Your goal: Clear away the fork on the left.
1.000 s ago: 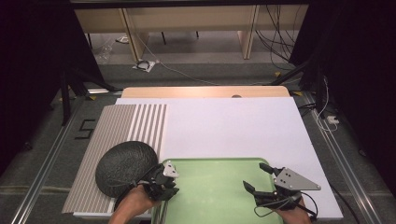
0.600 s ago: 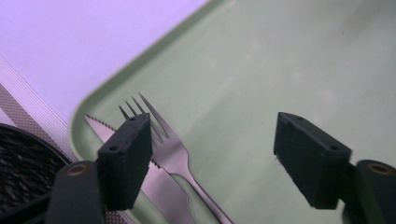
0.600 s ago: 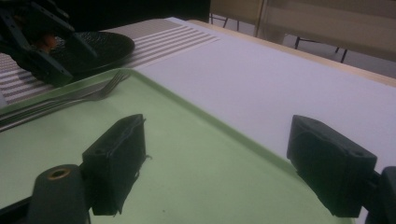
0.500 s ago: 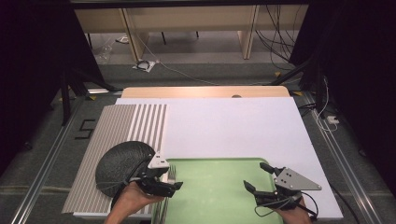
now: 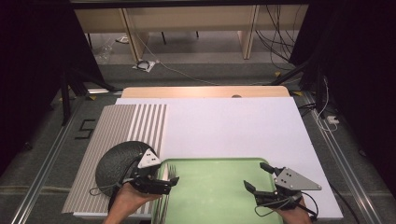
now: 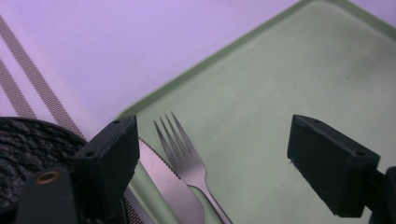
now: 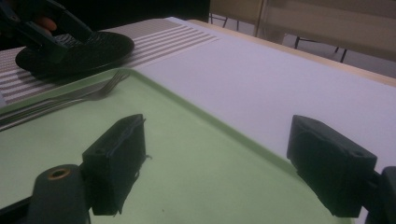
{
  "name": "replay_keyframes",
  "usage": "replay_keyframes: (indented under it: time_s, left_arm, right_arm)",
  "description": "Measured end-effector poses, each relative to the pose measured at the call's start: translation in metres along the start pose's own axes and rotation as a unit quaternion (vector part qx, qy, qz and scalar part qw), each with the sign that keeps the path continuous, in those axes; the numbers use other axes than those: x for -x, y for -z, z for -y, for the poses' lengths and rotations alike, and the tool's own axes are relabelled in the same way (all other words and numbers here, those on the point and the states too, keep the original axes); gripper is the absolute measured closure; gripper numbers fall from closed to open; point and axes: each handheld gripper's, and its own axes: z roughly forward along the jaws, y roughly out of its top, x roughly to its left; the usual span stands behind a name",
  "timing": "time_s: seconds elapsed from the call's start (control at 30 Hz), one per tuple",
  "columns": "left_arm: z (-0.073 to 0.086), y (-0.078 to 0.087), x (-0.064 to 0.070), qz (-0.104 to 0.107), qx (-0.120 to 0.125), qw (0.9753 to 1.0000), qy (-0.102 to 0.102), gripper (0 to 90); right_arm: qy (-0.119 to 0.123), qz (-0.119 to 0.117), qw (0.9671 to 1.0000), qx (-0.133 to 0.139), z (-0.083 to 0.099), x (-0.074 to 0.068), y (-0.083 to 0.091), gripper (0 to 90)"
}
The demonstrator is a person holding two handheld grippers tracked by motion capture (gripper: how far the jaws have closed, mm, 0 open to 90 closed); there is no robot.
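Left gripper (image 5: 172,181) hangs with its jaws spread wide over the left edge of the green tray (image 5: 219,196), gripping nothing; the left gripper view has the fork (image 6: 183,150) lying between the two jaws, tines pointing away, with a serrated knife (image 6: 164,179) just beside it against the tray's rim. A dark round plate (image 5: 119,161) sits on the striped mat (image 5: 112,135) close to the left of that hand. Right gripper (image 5: 259,178) is likewise open and empty, hovering over the tray's right part, well apart from the cutlery. The likely trouble is in the closing: fork and knife lie so near each other that the jaws may pinch both, or catch only the tines and let the fork swing. Thin flat metal on a smooth tray may also slide out from the pads, or the near jaw may strike the tray rim or nudge the plate.
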Motion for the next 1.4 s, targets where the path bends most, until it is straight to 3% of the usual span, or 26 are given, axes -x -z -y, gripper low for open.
replay_keyframes:
  time_s: [0.57, 0.87, 1.4]
  left_arm:
    - [0.010, 0.016, -0.010, -0.035, 0.033, 0.9981, 0.039, 17.0]
    - [0.016, 0.022, -0.015, -0.034, 0.039, 0.9968, 0.061, 16.9]
    - [0.028, 0.034, -0.022, -0.050, 0.050, 0.9938, 0.085, 16.6]
  right_arm:
    - [-0.002, 0.000, 1.0000, 0.001, 0.000, 0.000, 0.000, 20.4]
    - [-0.003, 0.000, 1.0000, 0.001, 0.000, 0.000, 0.000, 20.4]
    - [-0.003, 0.000, 1.0000, 0.000, 0.000, 0.001, 0.000, 20.4]
